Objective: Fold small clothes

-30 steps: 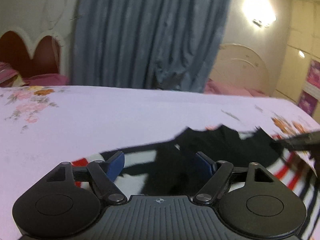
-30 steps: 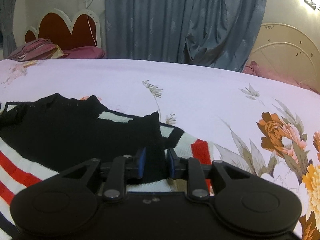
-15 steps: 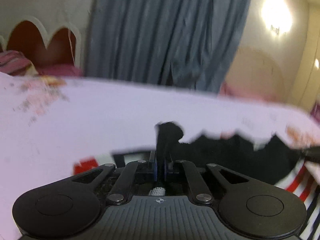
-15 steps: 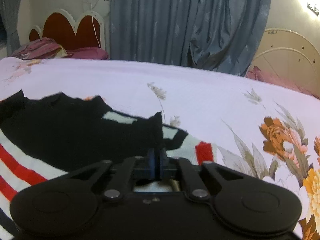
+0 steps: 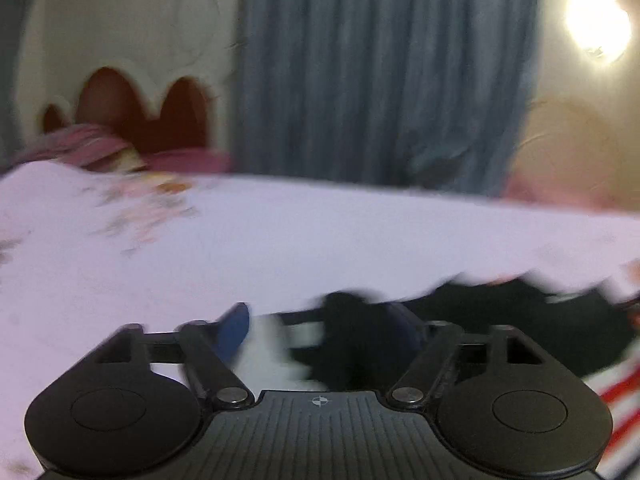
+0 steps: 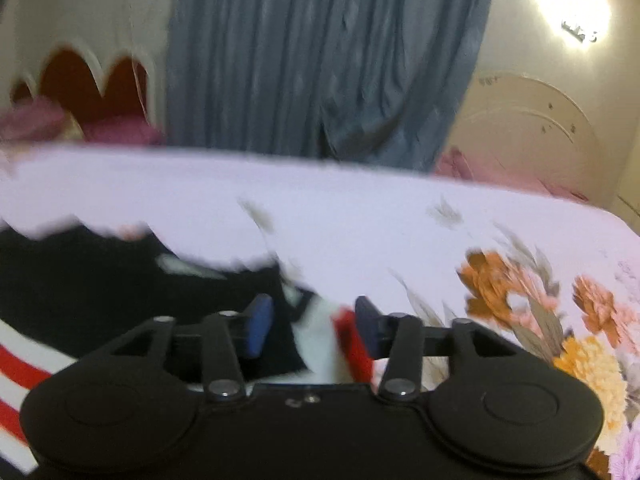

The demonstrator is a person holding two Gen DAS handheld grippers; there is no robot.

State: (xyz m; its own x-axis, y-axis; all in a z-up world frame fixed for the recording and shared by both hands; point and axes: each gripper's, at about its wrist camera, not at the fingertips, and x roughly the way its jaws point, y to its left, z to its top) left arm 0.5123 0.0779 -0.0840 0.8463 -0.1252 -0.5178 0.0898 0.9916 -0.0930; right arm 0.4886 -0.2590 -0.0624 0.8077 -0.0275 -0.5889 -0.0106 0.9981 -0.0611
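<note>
One bed with a pale lilac flowered sheet (image 6: 360,208) fills the near scene, one grey-blue curtain (image 6: 320,60) hanging at the far side. One black knitted garment with white and red stripes (image 6: 80,280) lies on the sheet. The left hand-held gripper (image 5: 320,330) and right hand-held gripper (image 6: 310,326) are both opening, blue pads apart, cloth loose between them.

No text, label, brand or number can be read in either view. The left gripper (image 5: 322,330) body bears only a small crosshair mark, and motion blur smears the rest.
</note>
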